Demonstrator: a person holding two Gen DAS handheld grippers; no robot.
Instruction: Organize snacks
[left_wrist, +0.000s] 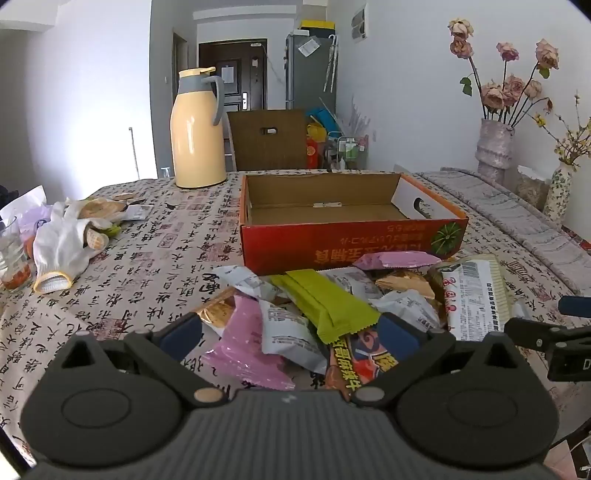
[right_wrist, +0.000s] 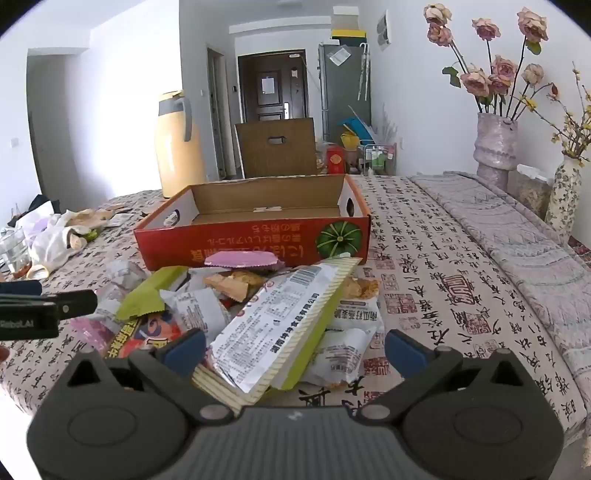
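Snack packets (left_wrist: 314, 314) heaped against the red box (left_wrist: 351, 243) front, awaiting sorting inside. Left gripper (left_wrist: 291, 332) and right gripper (right_wrist: 295, 350) spread wide, empty, poised just short of the box.

Both views bright w/ soft daylight, coming from the left: white wall (left_wrist: 92, 92) there blows out to glare. Shadows soft & faint under the snack pile (left_wrist: 314, 314). Strong fisheye bend at edges, dark vignette in corners. Thermos (right_wrist: 177, 147) smeared/blurry in right wrist view; rest fairly sharp, colours slightly washed out
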